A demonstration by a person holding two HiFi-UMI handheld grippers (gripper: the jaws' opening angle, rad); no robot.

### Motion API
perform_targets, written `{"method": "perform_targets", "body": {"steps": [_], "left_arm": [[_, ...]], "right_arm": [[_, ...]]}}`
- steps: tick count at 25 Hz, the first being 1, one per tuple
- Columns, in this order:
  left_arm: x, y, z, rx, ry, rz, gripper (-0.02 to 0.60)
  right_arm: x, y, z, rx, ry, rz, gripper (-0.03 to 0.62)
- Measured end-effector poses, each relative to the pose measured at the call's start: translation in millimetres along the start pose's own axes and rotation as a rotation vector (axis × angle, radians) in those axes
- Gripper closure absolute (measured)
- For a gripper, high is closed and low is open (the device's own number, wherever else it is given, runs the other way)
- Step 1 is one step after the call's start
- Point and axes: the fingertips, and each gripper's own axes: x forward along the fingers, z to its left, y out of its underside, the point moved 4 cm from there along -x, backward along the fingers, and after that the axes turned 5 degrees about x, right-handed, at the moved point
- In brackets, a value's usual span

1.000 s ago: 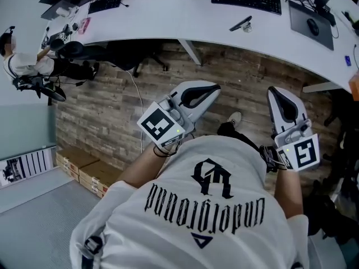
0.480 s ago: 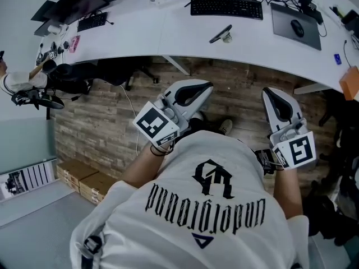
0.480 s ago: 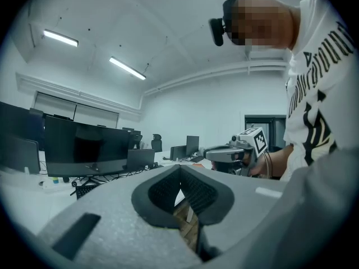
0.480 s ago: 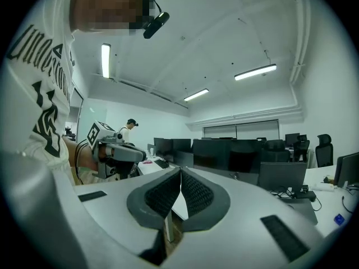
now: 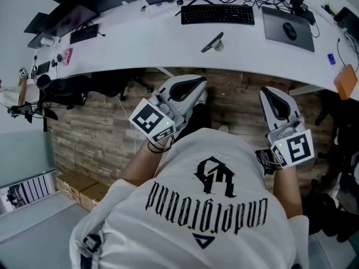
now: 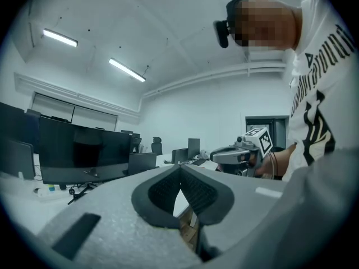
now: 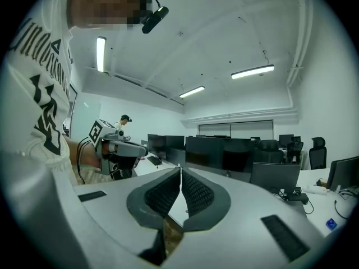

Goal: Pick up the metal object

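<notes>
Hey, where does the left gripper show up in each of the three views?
Head view: left gripper left of centre, over the wood floor.
Left gripper view: left gripper at bottom centre, its own jaws shut.
Right gripper view: left gripper at mid-left, marker cube on top.
Shared landmark: the printed white shirt, at head view's bottom, left gripper view's right edge, right gripper view's left edge.

On the white desk (image 5: 168,38) lie a metal object (image 5: 212,41) and keyboard (image 5: 217,14); the left gripper (image 5: 196,86) and right gripper (image 5: 270,94) hover beside it.
</notes>
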Motion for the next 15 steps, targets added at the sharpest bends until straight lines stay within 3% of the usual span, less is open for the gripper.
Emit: {"method": "perform_targets", "body": {"steps": [15], "left_arm": [[53.2, 4.3, 90.9, 0.001, 0.115, 0.022, 0.567]], "right_arm": [[80.7, -0.3, -45.4, 0.052, 0.063, 0.039, 0.579]]}}
